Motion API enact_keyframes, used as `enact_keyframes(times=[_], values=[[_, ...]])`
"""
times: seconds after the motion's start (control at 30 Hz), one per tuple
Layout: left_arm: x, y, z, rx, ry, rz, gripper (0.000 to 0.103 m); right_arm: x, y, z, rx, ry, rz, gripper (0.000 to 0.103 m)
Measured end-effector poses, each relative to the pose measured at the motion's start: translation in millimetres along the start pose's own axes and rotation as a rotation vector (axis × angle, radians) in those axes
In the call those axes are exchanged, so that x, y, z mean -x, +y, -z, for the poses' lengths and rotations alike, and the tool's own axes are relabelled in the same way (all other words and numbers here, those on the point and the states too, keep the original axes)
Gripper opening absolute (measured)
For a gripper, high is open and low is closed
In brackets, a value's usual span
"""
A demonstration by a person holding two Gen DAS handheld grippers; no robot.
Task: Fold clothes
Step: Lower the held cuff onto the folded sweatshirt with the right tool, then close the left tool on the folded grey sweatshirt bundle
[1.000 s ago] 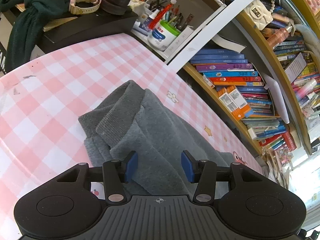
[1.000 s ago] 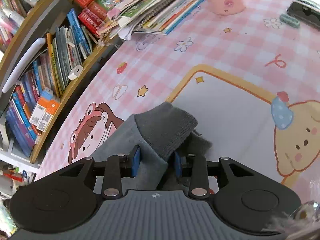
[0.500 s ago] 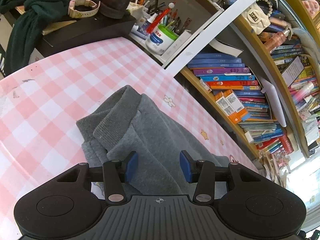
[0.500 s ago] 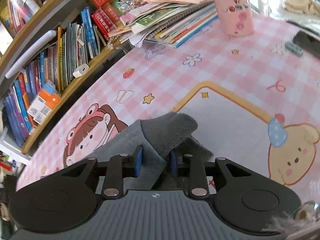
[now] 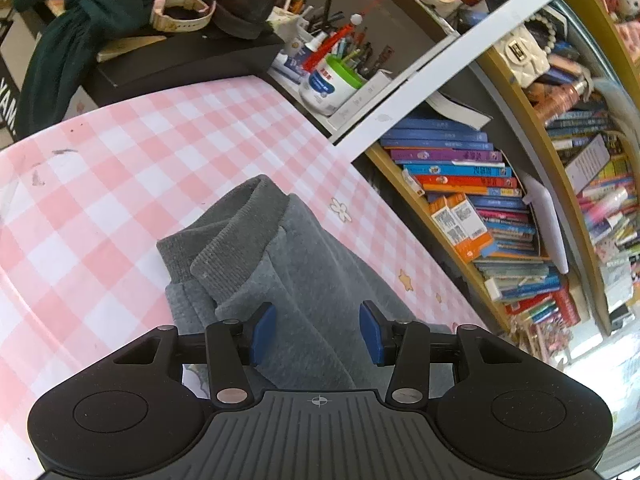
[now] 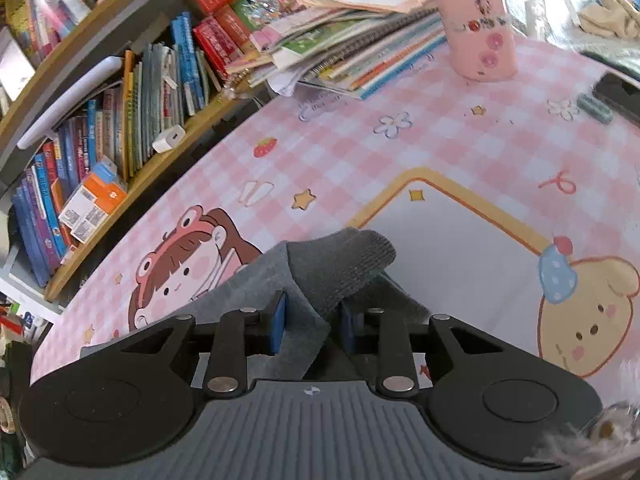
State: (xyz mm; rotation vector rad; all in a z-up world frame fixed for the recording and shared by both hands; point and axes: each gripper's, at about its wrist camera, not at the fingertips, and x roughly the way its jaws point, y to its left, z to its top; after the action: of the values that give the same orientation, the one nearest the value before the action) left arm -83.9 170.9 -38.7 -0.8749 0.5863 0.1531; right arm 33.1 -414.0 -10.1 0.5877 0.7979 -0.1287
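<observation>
Since 1 s ago, little has shifted: the right gripper (image 6: 312, 326) is kept pinched on a cuff (image 6: 344, 268) of the grey garment (image 5: 304, 280), lifted slightly off the table (image 5: 120, 152). The left gripper (image 5: 318, 334) is held spread over the other cuffs. A fold seems under way; the cuff would next be carried across. Pens are held in a tub (image 5: 332, 84).

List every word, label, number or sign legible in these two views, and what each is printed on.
"YAM": white letters, cut off by the frame edge, on the black box at the far left of the left wrist view.
White tub with green lid: blue label, print too small to read.
Book spines and orange boxes with barcodes: blurred.
Red books and pink bottle with stickers in the right wrist view: unreadable.
</observation>
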Motion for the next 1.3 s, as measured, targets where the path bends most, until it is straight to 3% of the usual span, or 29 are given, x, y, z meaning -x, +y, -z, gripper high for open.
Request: enact_keyframes(times=[0.2,0.37,0.5,0.6,0.87,0.9,0.93,1.0,1.1,1.13,1.27,1.3], values=[[1,13,-3,0.140,-0.009,0.031,0.039,-7,0,3,0.008,0.039,0.014,0.025],[0,12,-3,0.177,0.015,-0.025,0.037,-8,0,5,0.003,0.051,0.012,0.025],[-1,12,1,0.213,0.082,-0.034,0.037,-8,-3,5,-0.002,0.055,0.012,0.025],[-11,21,8,0.324,0.182,0.001,0.039,-9,-4,7,-0.008,0.061,0.015,0.025],[-13,32,7,0.405,0.122,0.063,0.036,-10,-7,9,-0.020,0.064,0.009,0.026],[-13,33,7,0.414,0.113,0.070,0.025,-10,-7,9,-0.023,0.064,0.009,0.026],[-13,34,7,0.423,0.104,0.078,0.003,-10,-7,10,-0.023,0.062,0.008,0.025],[-13,37,6,0.441,0.086,0.093,0.003,-10,-7,10,-0.020,0.059,0.002,0.022],[14,11,-5,0.291,-0.032,0.255,0.003,-8,-8,9,-0.017,0.061,-0.007,0.018],[19,10,-6,0.264,-0.041,0.266,0.003,-7,-8,9,-0.015,0.063,-0.010,0.017],[33,21,-4,0.235,-0.022,0.216,0.003,-4,-10,9,-0.023,0.064,-0.010,0.017],[29,31,0,0.245,0.015,0.144,0.003,-4,-11,9,-0.032,0.065,-0.013,0.017]])
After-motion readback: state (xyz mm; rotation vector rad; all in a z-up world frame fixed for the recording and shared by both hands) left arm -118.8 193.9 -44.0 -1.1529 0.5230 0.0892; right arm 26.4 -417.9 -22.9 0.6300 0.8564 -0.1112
